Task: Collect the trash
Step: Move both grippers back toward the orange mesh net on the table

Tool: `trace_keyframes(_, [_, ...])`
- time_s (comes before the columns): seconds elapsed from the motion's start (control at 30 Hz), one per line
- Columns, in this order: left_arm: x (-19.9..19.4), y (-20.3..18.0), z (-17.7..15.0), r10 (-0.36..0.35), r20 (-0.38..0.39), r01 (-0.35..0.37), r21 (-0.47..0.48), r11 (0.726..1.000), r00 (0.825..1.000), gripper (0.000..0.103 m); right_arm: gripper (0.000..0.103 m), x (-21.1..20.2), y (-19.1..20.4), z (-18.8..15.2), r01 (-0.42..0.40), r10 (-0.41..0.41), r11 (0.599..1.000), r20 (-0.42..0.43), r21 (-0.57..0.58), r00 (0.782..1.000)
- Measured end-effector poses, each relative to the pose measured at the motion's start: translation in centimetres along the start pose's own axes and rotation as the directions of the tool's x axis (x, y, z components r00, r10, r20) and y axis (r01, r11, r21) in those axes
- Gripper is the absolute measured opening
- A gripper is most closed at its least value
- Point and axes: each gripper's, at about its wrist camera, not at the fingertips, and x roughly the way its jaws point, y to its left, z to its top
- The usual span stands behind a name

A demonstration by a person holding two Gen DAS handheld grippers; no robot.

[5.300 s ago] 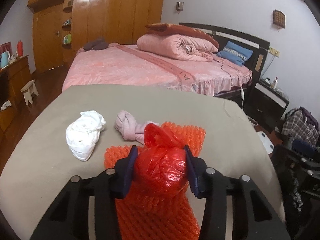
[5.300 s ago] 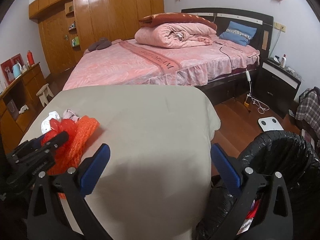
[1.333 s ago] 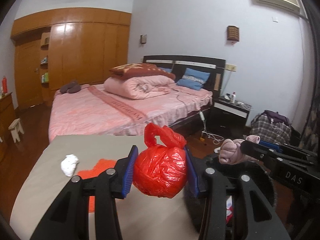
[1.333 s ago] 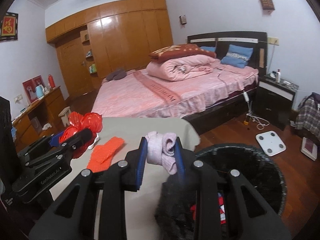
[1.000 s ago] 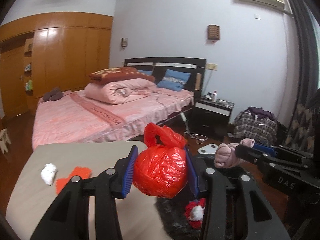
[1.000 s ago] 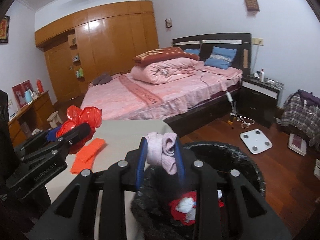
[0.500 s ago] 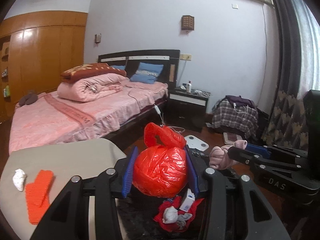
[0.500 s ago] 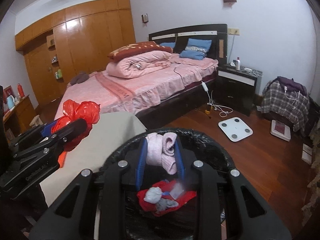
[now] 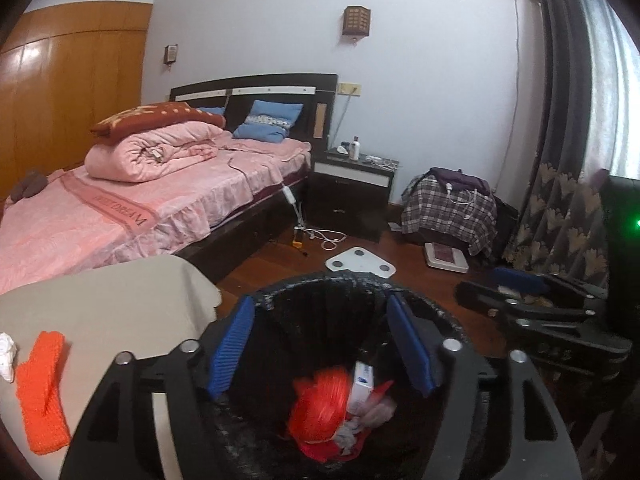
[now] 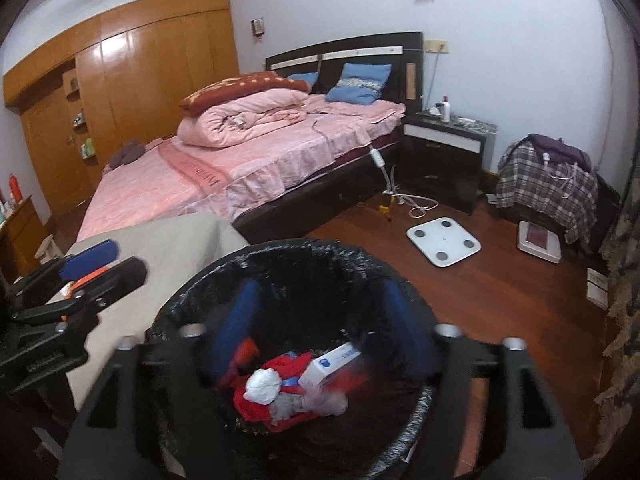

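Landing in the bin (image 9: 360,292), the red bag (image 9: 320,404) is a falling blur over the box (image 9: 362,384) and scraps at the bottom, while the pink wad (image 10: 324,400) already lies among them. Both tools hang over the rim with nothing between the pads: the left gripper (image 9: 320,344) and the right gripper (image 10: 320,328) have just been opening and now stand wide apart. To finish cleanly, I judge both should lift straight up clear of the liner before turning back to the table (image 9: 100,300), where the orange net (image 9: 42,392) and white wad (image 9: 6,356) remain.
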Motion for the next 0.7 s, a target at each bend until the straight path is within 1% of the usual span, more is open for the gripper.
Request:
trace_keyframes(0.03, [-0.2, 0.2, 0.0, 0.006, 0.004, -0.006, -0.002, 1.0, 1.0, 0.078, 0.088, -0.3, 0.0, 0.0, 0.013, -0.013, 1.0, 0.015, 0.005, 1.0])
trace_keyframes(0.1, [-0.9, 0.8, 0.0, 0.029, 0.015, -0.029, -0.007, 1.0, 0.999, 0.088, 0.096, -0.7, 0.0, 0.0, 0.018, -0.018, 1.0, 0.028, 0.011, 0.999])
trace_keyframes(0.17, [-1.6, 1.7, 0.0, 0.062, 0.022, -0.062, -0.014, 0.998, 0.998, 0.092, 0.097, -0.9, 0.2, 0.1, 0.012, -0.012, 1.0, 0.026, 0.017, 1.0])
trace_keyframes(0.27, [-3.2, 3.3, -0.3, 0.108, 0.033, -0.107, -0.033, 0.994, 0.994, 0.096, 0.097, -1.3, 1.1, 0.3, -0.003, 0.003, 1.0, 0.028, 0.015, 1.0])
trace_keyframes(0.33, [-4.3, 4.5, -0.5, 0.139, 0.037, -0.137, -0.052, 0.989, 0.99, 0.097, 0.098, -1.6, 1.8, 0.2, -0.015, 0.014, 1.0, 0.031, 0.009, 0.999])
trace_keyframes(0.5, [-6.7, 6.8, -1.2, 0.197, 0.037, -0.193, -0.084, 0.978, 0.98, 0.097, 0.098, -2.0, 5.0, 0.3, -0.058, 0.059, 0.998, 0.028, -0.036, 0.998])
trace_keyframes(0.7, [-10.1, 9.7, -2.7, 0.284, 0.034, -0.279, -0.115, 0.954, 0.958, 0.097, 0.098, -1.8, 8.9, 0.4, -0.114, 0.116, 0.991, 0.017, -0.074, 0.993])
